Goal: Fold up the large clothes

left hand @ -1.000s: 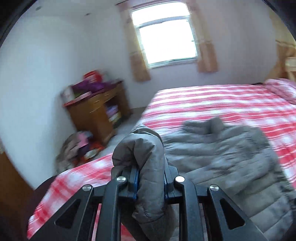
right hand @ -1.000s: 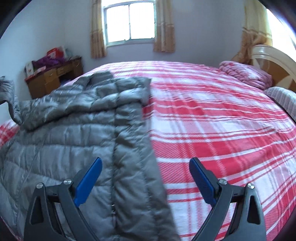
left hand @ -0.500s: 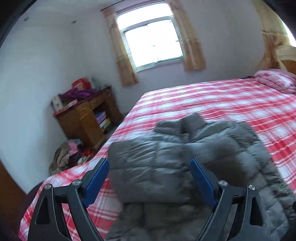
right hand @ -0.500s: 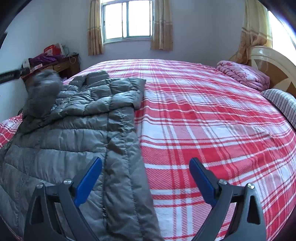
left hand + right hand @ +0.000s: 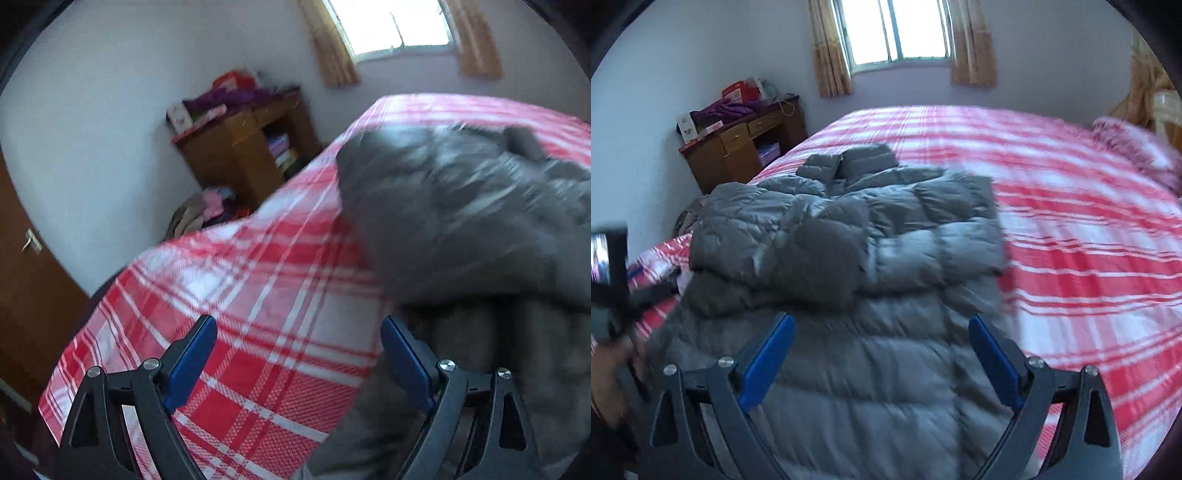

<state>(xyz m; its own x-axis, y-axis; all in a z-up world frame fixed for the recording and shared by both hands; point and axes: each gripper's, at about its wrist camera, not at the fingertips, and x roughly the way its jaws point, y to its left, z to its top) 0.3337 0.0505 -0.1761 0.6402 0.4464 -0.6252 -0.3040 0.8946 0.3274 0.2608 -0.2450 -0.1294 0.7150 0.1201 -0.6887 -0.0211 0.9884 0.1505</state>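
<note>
Right wrist view shows the grey puffer jacket (image 5: 849, 258) lying on the red-and-white plaid bed (image 5: 1089, 240), toward the side nearest the wooden desk (image 5: 738, 147). One sleeve (image 5: 812, 258) is now folded across the jacket's chest; a second ago that sleeve was pinched and lifted in the left gripper, and half a second ago it had just been let go. The jacket's collar points toward the window (image 5: 897, 29), its hem toward the cameras.

The right gripper (image 5: 882, 354) hovers above the jacket's lower half with its blue pads spread wide and nothing between them, as in the earlier frames, though it has shifted so that it looks more squarely over the jacket. The left gripper (image 5: 299, 358) is likewise wide apart and empty; it has swung away from the jacket toward the desk side, so bare plaid now lies between its fingers, with the blurred jacket (image 5: 461, 221) just beside its right finger. From the right wrist view, the left gripper's body (image 5: 613, 280) appears at the jacket's desk-side edge.

A pink folded blanket (image 5: 1134, 144) lies at the far side of the bed from the jacket.
</note>
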